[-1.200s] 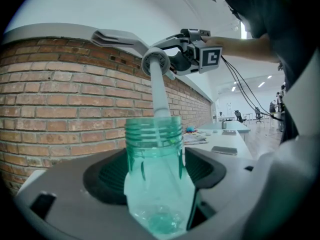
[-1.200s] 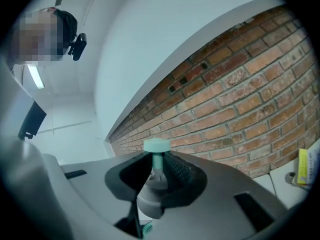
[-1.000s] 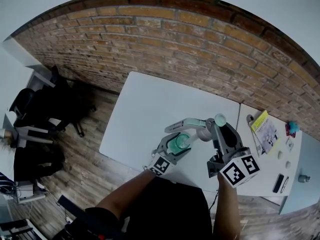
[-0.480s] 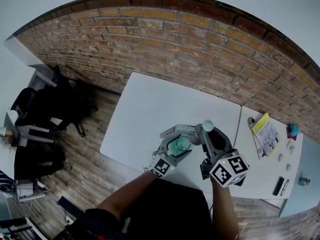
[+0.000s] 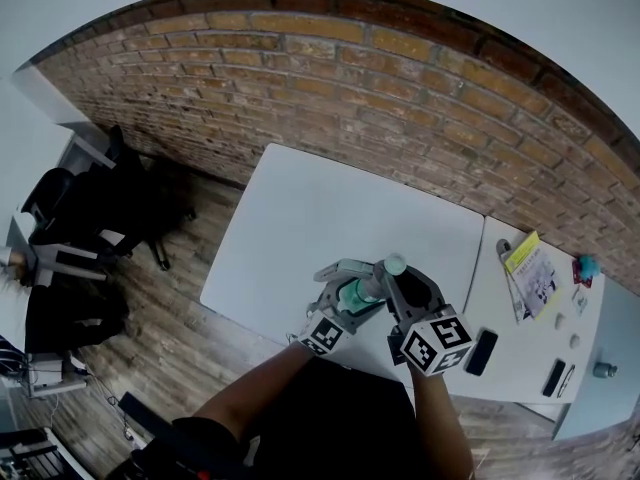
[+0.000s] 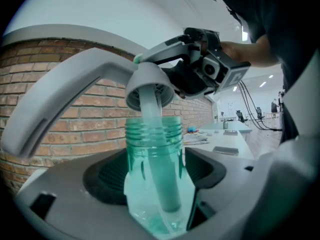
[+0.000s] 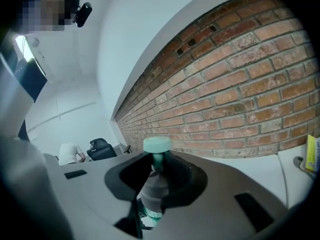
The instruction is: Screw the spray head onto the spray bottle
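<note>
The spray head (image 6: 149, 84) is dropping closer to the spray bottle (image 6: 152, 149), its collar now at the neck's twelve o'clock with the tube inside. The right gripper (image 5: 397, 280) is clenching the head and the left gripper (image 5: 348, 293) is grasping the bottle near the table's (image 5: 300, 208) six o'clock edge, so threading is nearing

Left tongs (image 5: 356, 290) and right tongs (image 5: 394, 280) both clamped, close together.

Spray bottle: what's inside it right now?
Spray head's white tube reaches down through the neck. Lower bottle hidden by the left gripper's fingers, so any liquid can't be told.
</note>
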`<move>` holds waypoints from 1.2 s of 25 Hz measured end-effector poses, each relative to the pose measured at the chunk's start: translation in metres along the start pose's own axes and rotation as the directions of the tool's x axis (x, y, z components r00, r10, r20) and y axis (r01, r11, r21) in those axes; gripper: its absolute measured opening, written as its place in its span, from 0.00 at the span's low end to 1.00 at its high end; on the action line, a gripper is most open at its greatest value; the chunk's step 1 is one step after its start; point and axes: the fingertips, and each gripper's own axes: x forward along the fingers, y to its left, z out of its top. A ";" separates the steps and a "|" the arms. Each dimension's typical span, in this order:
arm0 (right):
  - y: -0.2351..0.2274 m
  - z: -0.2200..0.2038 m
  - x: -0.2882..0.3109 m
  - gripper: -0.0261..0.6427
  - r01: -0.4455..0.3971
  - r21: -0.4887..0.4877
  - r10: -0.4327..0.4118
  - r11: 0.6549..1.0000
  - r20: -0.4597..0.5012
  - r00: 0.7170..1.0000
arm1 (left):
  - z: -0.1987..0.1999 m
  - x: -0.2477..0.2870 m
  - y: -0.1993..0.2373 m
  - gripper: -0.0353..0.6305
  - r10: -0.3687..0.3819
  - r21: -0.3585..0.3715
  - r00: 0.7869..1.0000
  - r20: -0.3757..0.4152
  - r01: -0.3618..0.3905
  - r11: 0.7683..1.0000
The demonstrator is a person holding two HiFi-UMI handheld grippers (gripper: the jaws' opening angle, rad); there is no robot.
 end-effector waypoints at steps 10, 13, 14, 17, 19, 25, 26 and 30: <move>0.005 -0.015 0.007 0.15 -0.010 0.001 0.010 1.000 -0.008 1.000 | -0.008 -0.002 0.000 0.55 0.004 -0.018 1.000 -0.005 -0.004 1.000; 0.010 -0.022 0.007 0.15 -0.016 -0.019 0.016 1.000 -0.028 0.999 | -0.009 -0.002 -0.001 0.55 0.001 -0.013 1.000 -0.009 -0.001 1.000; 0.012 -0.026 0.007 0.15 -0.016 -0.026 0.015 1.000 -0.037 0.999 | -0.011 -0.002 -0.002 0.55 -0.002 -0.015 1.000 -0.015 0.002 1.000; 0.010 -0.036 0.007 0.15 0.007 -0.010 -0.007 1.000 -0.043 0.999 | -0.010 -0.002 -0.002 0.56 -0.006 -0.018 1.000 -0.016 0.006 1.000; 0.006 -0.037 0.006 0.15 0.010 0.018 -0.009 1.000 -0.031 0.999 | -0.010 -0.001 -0.002 0.56 -0.004 -0.015 1.000 -0.007 0.004 1.000; 0.008 -0.038 0.003 0.15 0.006 -0.013 -0.006 1.000 -0.014 1.000 | -0.010 -0.001 -0.003 0.56 -0.006 -0.010 1.000 -0.004 0.006 1.000; 0.010 -0.038 0.002 0.15 0.007 -0.028 -0.007 1.000 -0.010 1.000 | -0.008 -0.001 -0.003 0.56 -0.006 -0.009 1.000 0.000 0.006 1.000; 0.013 -0.038 0.003 0.15 0.009 -0.071 -0.009 0.997 -0.001 1.000 | -0.007 -0.001 -0.001 0.56 -0.005 -0.011 1.000 0.003 0.005 1.000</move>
